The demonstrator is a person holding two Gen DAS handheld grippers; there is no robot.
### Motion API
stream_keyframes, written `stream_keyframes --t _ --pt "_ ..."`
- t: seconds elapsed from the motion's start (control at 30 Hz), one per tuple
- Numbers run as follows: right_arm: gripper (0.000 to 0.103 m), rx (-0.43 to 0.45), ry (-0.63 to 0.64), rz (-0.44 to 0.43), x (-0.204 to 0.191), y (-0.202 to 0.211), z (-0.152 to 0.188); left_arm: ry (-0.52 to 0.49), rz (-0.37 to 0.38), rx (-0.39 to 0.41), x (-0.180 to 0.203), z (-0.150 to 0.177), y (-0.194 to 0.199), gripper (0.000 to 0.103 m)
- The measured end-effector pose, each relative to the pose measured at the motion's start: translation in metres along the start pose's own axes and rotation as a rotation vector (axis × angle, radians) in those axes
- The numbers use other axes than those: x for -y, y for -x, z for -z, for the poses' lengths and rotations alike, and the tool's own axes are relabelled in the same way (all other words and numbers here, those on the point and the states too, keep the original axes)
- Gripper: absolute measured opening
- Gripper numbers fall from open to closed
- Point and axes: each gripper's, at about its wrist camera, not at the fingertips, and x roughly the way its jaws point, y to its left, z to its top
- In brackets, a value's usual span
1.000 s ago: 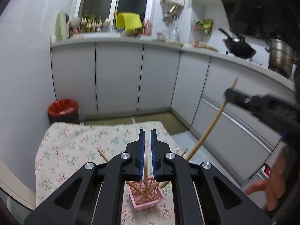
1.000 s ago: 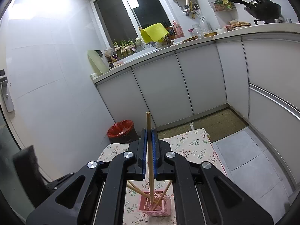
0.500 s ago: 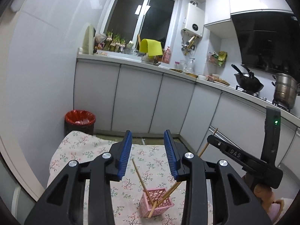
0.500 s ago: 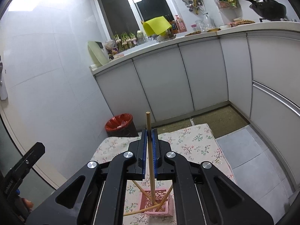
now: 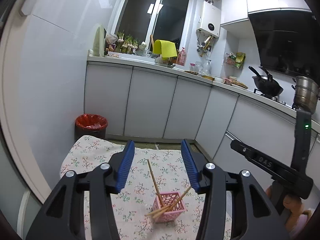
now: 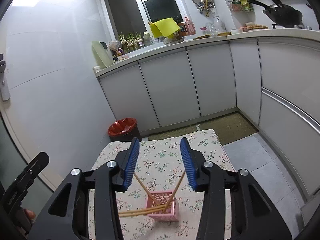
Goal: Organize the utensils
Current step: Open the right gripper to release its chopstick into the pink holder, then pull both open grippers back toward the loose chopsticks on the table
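Observation:
A pink lattice holder [image 5: 167,208] [image 6: 163,206] stands on the floral tablecloth [image 5: 94,156] [image 6: 160,154]. Several wooden chopsticks [image 5: 154,180] [image 6: 138,212] lean in it at different angles. My left gripper [image 5: 158,166] is open and empty, held above and behind the holder. My right gripper [image 6: 160,164] is open and empty too, above the holder. The right gripper's body shows at the right of the left wrist view [image 5: 270,166]. The left gripper's body shows at the lower left of the right wrist view [image 6: 24,182].
A red-lined bin [image 5: 91,123] [image 6: 123,127] stands on the floor beyond the table's far left corner. White kitchen cabinets [image 5: 150,104] run along the back and right. A wok [image 5: 268,88] and a steel pot [image 5: 305,97] sit on the stove.
Both grippers opened: the left one let go of its chopstick first, then the right one released its own. Both chopsticks now lean in the pink holder. Both grippers rose and drew back.

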Motion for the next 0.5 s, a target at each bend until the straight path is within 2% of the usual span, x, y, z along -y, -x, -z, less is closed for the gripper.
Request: stream_keyframes --t 0.1,0.23,0.37,0.43,0.5 --pt "0.054 0.001 0.006 0.001 -0.004 0.022 0.007 0.007 -0.017 -0.023 0.003 0.007 0.014 0.06" --pt "0.07 0.017 0.011 0.011 -0.007 0.05 0.018 0.012 -0.027 -0.037 0.007 0.019 0.034 0.064" --pt "0.078 0.011 0.005 0.012 -0.008 0.074 0.03 0.015 -0.039 -0.045 0.009 0.031 0.054 0.076" --pt "0.091 0.016 -0.006 0.02 -0.005 0.088 0.038 0.013 -0.052 -0.05 0.01 0.038 0.064 0.081" --pt "0.094 0.018 -0.006 0.03 -0.003 0.097 0.046 0.012 -0.058 -0.058 0.011 0.047 0.073 0.086"
